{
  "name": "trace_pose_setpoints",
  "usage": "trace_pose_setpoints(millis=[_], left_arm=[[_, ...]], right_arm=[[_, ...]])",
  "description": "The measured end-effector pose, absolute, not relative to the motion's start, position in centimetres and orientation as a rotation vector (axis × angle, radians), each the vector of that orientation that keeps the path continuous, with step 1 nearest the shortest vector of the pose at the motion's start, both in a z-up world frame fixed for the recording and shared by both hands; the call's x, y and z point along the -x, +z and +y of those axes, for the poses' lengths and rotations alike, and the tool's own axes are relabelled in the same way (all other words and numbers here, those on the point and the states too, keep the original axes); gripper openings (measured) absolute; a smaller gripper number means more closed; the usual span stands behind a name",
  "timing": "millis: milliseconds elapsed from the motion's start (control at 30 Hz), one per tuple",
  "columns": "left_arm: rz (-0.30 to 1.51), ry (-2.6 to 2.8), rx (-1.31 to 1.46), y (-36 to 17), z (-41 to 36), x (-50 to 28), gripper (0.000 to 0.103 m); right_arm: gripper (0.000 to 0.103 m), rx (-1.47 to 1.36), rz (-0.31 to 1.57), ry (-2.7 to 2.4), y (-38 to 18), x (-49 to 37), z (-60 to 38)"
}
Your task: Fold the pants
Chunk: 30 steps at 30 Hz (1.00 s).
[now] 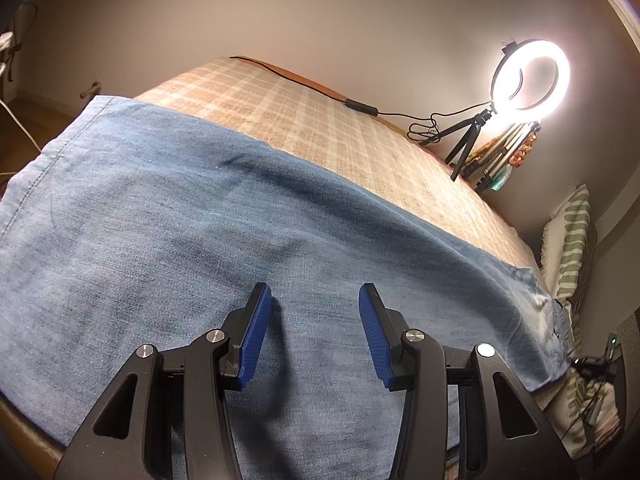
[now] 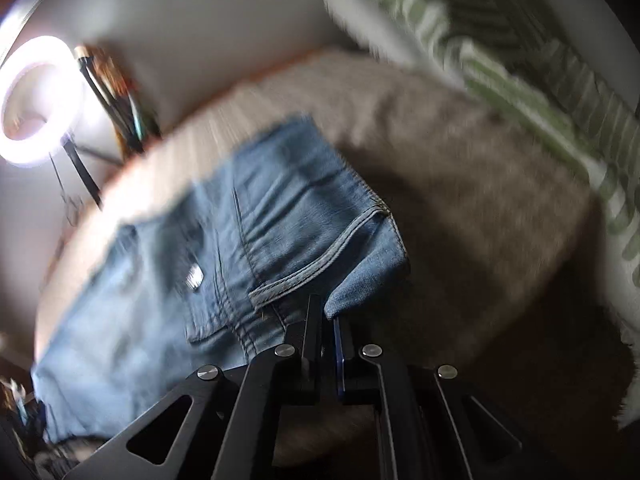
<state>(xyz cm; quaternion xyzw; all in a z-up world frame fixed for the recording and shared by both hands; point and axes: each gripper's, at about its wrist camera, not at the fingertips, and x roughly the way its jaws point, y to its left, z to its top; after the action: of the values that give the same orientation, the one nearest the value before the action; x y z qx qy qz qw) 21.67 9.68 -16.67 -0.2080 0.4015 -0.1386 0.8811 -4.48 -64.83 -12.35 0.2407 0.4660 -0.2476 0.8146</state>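
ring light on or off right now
On. The ring light glows bright white in both wrist views and casts a glare on the wall behind it, standing on its small tripod at the far edge of the bed.

Plain pale wall (image 1: 320, 12) behind, evenly lit, with a warm glow near the lamp. Lit ring light (image 1: 530, 76) on a small black tripod (image 1: 466, 140) stands at the far right corner of the surface; its black cable (image 1: 304, 80) runs along the back edge. Surface covered by a beige checked cloth (image 1: 320, 132) with an orange-brown edge showing at the back. Silver tripod legs (image 1: 508, 152) and something colourful just behind the lamp, too small to tell. Green-and-white patterned pillow (image 1: 568, 240) at right, blurred in the right wrist view. Brown wooden floor (image 1: 16, 136) at far left. Right wrist view is motion-blurred.
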Motion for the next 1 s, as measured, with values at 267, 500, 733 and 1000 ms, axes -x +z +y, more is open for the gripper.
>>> trace_pose_setpoints(millis=[267, 500, 733, 1000], left_arm=[[0.839, -0.259, 0.423, -16.0, 9.5, -21.4, 0.044], [0.791, -0.193, 0.387, -14.5, 10.5, -19.6, 0.044], [0.807, -0.127, 0.386, -14.8, 12.1, -18.7, 0.044], [0.803, -0.043, 0.424, -14.7, 15.1, -16.0, 0.044]], right_arm=[[0.039, -0.292, 0.888, -0.550, -7.4, 1.6, -62.9], [0.060, -0.189, 0.861, -0.203, -6.0, -9.4, -58.4], [0.067, -0.183, 1.002, 0.035, -11.0, -20.1, -55.0], [0.014, -0.193, 1.075, 0.138, -13.7, -22.7, -54.0]])
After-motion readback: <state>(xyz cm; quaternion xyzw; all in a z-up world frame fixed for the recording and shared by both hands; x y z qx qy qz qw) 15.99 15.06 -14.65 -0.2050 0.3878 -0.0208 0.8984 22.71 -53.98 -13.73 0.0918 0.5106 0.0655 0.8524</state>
